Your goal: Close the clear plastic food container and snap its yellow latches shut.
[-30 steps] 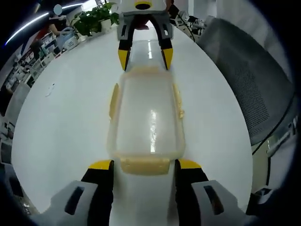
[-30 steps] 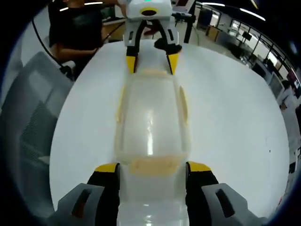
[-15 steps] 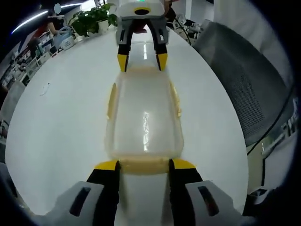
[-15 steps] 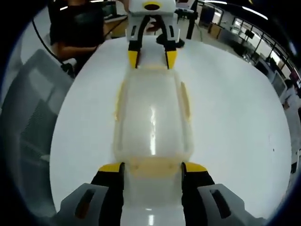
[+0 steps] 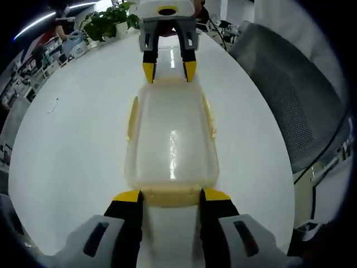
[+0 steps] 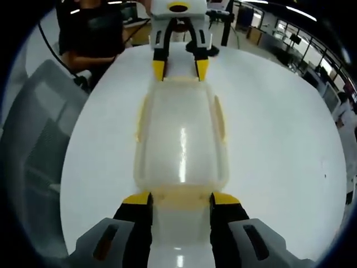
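Clear container (image 6: 179,139) lengthwise on white table (image 6: 279,139), lid on. Right gripper (image 6: 181,199) parted at near yellow latch (image 6: 179,199). Left gripper (image 6: 181,68) parted at far end.

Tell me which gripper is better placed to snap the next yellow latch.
Neither clearly: left gripper brackets the end latch nearest it, and right gripper brackets the opposite end latch of the container. Each suits its own end; the side latches are unattended.

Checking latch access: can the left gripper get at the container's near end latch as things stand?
Probably yes: the left gripper has its open jaws either side of the near end latch of the container, nothing between.
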